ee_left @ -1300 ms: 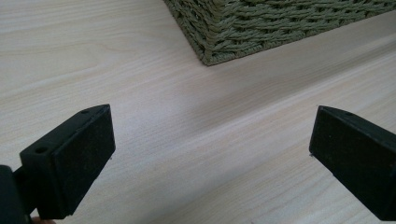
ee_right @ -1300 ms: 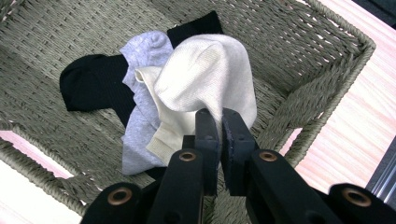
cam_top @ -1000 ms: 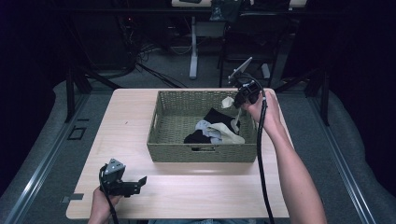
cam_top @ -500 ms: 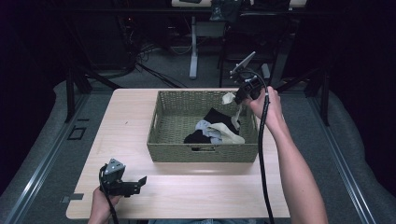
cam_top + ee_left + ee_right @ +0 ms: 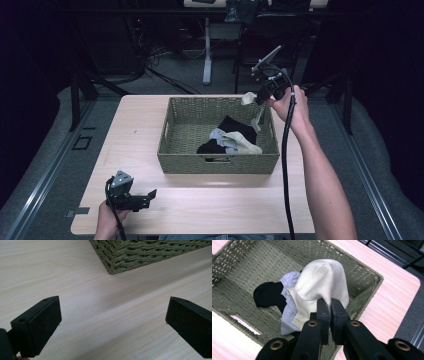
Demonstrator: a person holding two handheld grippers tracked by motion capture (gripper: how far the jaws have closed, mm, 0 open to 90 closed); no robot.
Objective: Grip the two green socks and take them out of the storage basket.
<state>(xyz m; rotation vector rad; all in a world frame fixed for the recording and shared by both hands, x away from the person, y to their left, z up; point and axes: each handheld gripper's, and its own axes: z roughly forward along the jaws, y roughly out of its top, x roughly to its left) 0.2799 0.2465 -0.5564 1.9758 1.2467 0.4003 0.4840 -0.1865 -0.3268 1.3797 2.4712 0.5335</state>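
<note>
Right hand-held gripper (image 5: 329, 305) pinches a cream sock (image 5: 322, 280) (no legible writing) above basket (image 5: 234, 255).

Wicker basket (image 5: 218, 162) on wooden table (image 5: 140, 135)

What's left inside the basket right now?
Inside the basket: a black sock, a grey sock and a cream sock. The right gripper holds another cream sock above it. Anything beneath the pile is covered.

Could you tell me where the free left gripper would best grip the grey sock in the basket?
Probably from above, at the grey sock's bunched upper end, which lies clear between the black sock and cream one; the basket's walls block any sideways approach.
</note>
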